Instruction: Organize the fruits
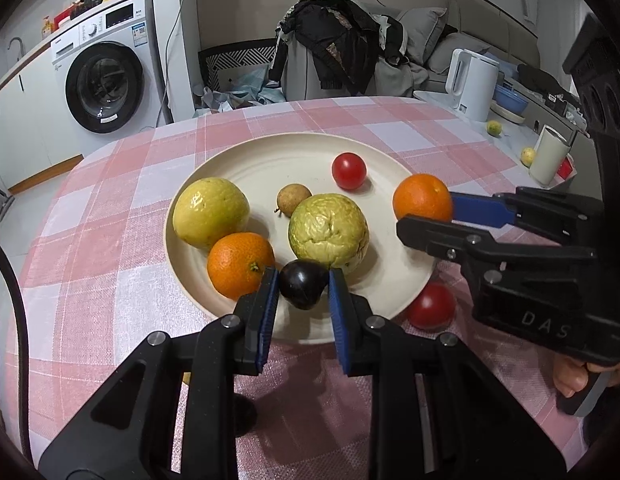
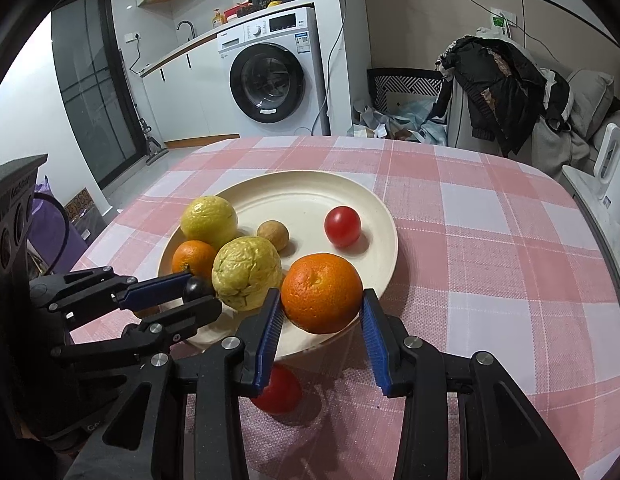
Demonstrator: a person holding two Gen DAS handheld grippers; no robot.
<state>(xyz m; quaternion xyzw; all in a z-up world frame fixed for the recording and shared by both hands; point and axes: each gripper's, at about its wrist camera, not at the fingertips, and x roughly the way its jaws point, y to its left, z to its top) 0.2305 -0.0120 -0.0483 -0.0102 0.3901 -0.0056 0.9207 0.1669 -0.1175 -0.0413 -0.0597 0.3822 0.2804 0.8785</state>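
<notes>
1. Two grippers over one cream plate [image 1: 246, 160] on a pink checked tablecloth [image 1: 110, 240].
2. Left gripper [image 1: 303, 286]: blue pads [image 1: 268, 300] on either side of a dark plum [image 1: 302, 286] at the near rim of the plate, close against it; cannot tell whether truly pinching or merely touching.
3. Just left of that gripper's tips, a small orange [image 1: 240, 264]; straight ahead, a wrinkled green-yellow guava [image 1: 329, 232]; further ahead and left, a smooth yellow guava [image 1: 210, 212].
4. Beyond the wrinkled guava, a small brown longan [image 1: 294, 199] and a cherry tomato [image 1: 349, 171], both on the plate.
5. Right gripper [image 2: 321, 300]: jaws spread around a large orange [image 2: 321, 292] at the plate's near right edge, left pad touching the skin, right pad just beside it.
6. Below and left of the right gripper, half hidden under its left finger, a red tomato [image 2: 282, 390] lying on the cloth just off the plate.
7. Far right of the left gripper, a white kettle [image 1: 471, 84] on a side counter.
</notes>
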